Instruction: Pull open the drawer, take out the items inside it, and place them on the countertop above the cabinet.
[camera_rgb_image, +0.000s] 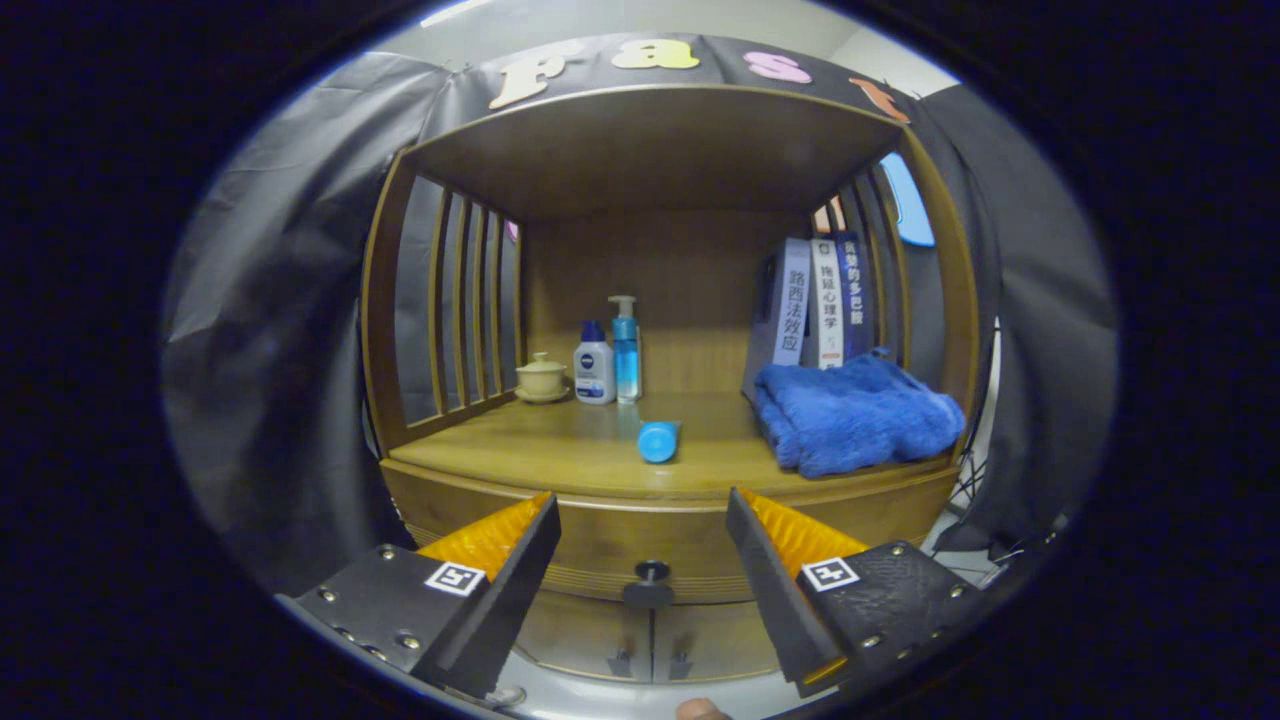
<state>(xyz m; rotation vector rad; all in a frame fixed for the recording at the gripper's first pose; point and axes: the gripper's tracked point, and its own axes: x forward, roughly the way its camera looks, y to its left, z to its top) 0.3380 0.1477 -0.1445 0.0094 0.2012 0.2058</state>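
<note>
Jaws (640, 540) spread and holding nothing, I face the shut drawer (650, 545) with its knob (651, 573) between them, while above it a blue tube (659, 440) lies on the table (560, 455), fitting either start or finish.

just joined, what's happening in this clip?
A person holds a two-finger gripper in front of a wooden cabinet. Its fingers are open, holding nothing, and the drawer's dark round knob shows between and beyond them. The curved wooden drawer looks closed. A blue cylindrical bottle lies on the wooden countertop, with a folded blue towel, upright books, two standing bottles and a small lidded cup.
</note>
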